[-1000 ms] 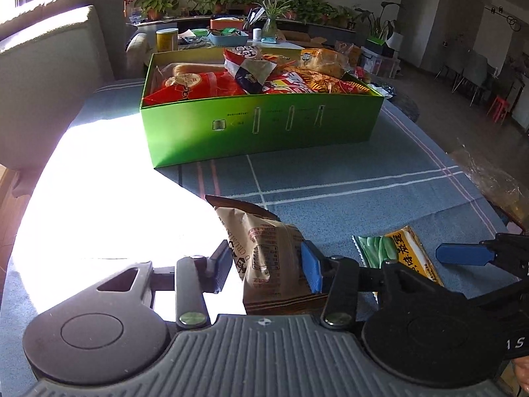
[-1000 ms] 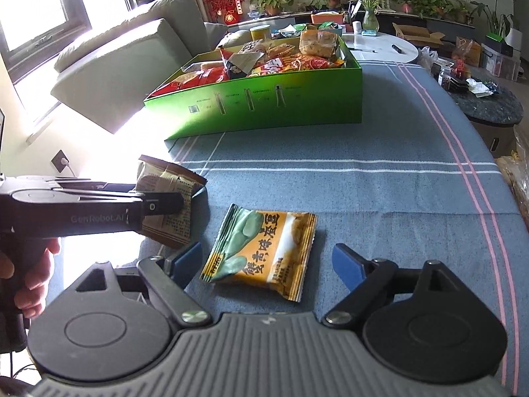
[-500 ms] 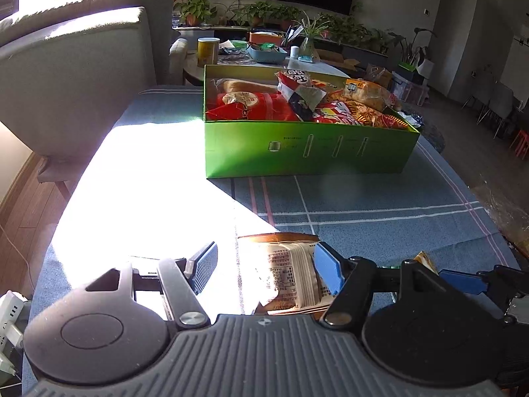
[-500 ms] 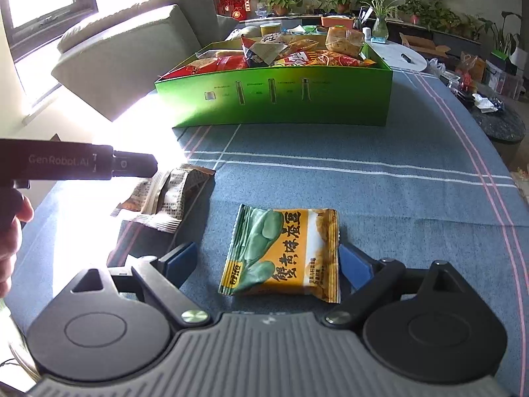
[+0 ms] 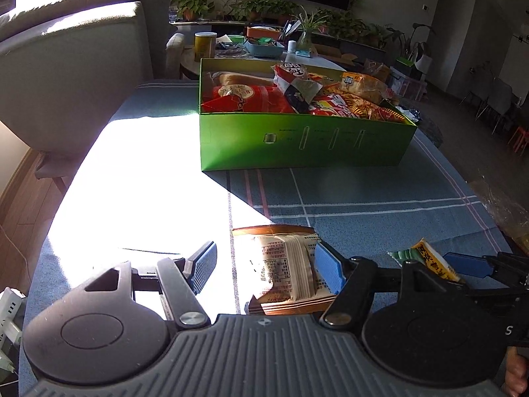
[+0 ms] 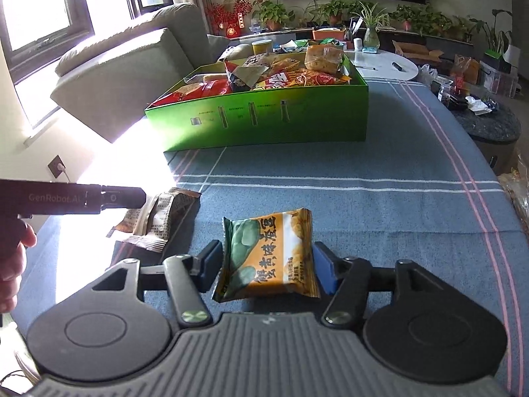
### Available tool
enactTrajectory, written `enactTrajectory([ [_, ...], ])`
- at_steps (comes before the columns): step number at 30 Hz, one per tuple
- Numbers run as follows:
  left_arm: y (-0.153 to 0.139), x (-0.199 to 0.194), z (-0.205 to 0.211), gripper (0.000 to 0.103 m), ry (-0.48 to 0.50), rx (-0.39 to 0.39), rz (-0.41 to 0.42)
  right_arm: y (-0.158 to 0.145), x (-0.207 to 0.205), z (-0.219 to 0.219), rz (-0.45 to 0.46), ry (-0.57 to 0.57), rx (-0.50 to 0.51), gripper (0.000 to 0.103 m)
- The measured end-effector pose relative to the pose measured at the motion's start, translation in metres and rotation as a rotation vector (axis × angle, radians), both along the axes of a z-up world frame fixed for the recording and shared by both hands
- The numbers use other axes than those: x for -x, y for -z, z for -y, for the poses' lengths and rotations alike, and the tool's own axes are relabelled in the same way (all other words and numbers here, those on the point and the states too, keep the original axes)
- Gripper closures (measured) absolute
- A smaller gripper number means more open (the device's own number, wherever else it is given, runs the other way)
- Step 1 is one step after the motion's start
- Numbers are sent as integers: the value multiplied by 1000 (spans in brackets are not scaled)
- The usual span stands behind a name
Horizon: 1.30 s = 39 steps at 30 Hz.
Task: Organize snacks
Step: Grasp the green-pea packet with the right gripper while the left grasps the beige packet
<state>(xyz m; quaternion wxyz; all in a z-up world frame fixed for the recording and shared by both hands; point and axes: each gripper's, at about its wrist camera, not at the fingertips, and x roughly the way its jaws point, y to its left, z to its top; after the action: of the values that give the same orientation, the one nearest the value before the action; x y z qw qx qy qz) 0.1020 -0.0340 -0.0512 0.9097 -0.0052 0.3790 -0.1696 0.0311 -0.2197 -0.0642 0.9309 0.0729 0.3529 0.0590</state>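
Note:
A beige and brown snack packet [image 5: 284, 268] lies flat on the blue tablecloth [image 5: 363, 192] between the fingers of my left gripper [image 5: 264, 261]. Its jaws are opening: the right pad is beside the packet and the left pad stands well clear of it. In the right wrist view, a green and orange packet [image 6: 267, 254] lies between the fingers of my right gripper [image 6: 267, 264], whose jaws are opening wide and are not pressing on it. A green box [image 6: 264, 122] full of snack bags stands farther back. The brown packet [image 6: 158, 221] lies left of the right gripper.
A grey sofa [image 5: 76, 72] borders the table's left side, where sun glares on the cloth. A white round table [image 6: 383, 63] stands behind the box and a dark round table [image 6: 489, 125] stands to the right. A hand [image 6: 13, 264] holds the left gripper's handle [image 6: 82, 198].
My left gripper has opened and let go of the brown packet, which now lies flat on the cloth. My right gripper has widened and come forward around the green and orange packet.

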Motion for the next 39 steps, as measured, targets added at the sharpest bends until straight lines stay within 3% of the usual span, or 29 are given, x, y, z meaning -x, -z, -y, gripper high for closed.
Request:
enactTrajectory([
  [4,1,1,3,33,-2,-10,2,-5,1,13,17,52,-49,4],
  [10,6,0,17,33,22,-27,-20,-10,3,19,23,65,-40,2],
  [17,19,-12,45,33,54,-94,-44,4,2,-8,-3,-96,158,0],
  [23,21,-9,43,45,79,-106,-21,14,-2,-8,-30,-95,179,3],
  [27,16,-6,37,48,78,-66,-21,6,2,-4,-9,-103,151,6],
  [39,-19,7,26,48,66,-20,84,-17,2,4,68,-54,45,7],
])
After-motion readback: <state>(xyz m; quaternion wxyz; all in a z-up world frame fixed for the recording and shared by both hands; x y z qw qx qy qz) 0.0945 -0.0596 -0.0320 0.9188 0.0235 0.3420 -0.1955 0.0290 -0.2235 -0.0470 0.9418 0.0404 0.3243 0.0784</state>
